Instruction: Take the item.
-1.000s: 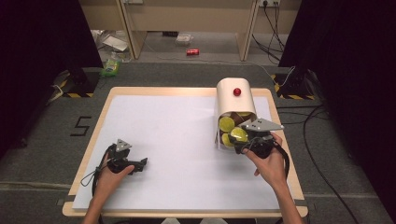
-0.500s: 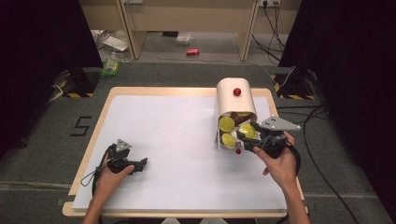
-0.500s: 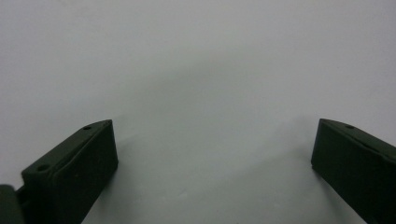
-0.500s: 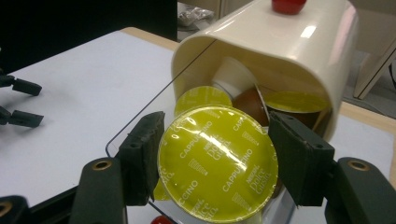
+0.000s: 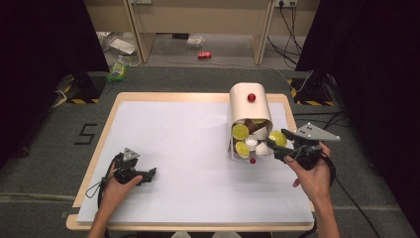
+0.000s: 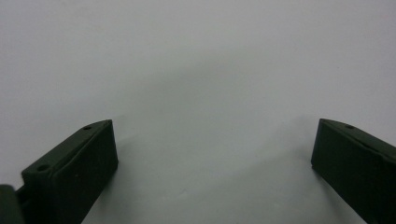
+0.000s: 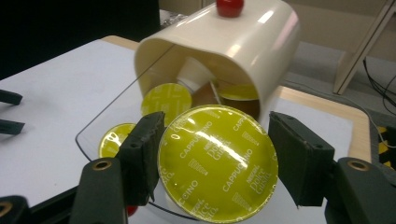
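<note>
A cream capsule dispenser point(image 5: 249, 106) with a red knob on top lies on the white board, its clear door point(image 7: 114, 109) swung down flat. Several yellow-lidded coffee capsules point(image 5: 240, 132) sit in its mouth. My right gripper point(image 5: 275, 143) is just right of the opening, shut on one yellow-lidded capsule point(image 7: 217, 161) whose foil reads "Cappuccino". The capsule point(image 5: 279, 138) hangs clear of the dispenser point(image 7: 252, 42), above the door's edge. My left gripper point(image 5: 150, 173) rests low at the board's front left, open, with only bare white surface between its jaws point(image 6: 212, 140).
The white board point(image 5: 178, 134) lies on a wood-rimmed table point(image 5: 114, 106). Wooden table legs, cables, a red can point(image 5: 204, 55) and litter are on the floor beyond the far edge. Dark curtains flank both sides.
My right gripper has drawn back to the right and slightly up from the dispenser's mouth, carrying the yellow-lidded capsule out with it. The left gripper has stayed put.
</note>
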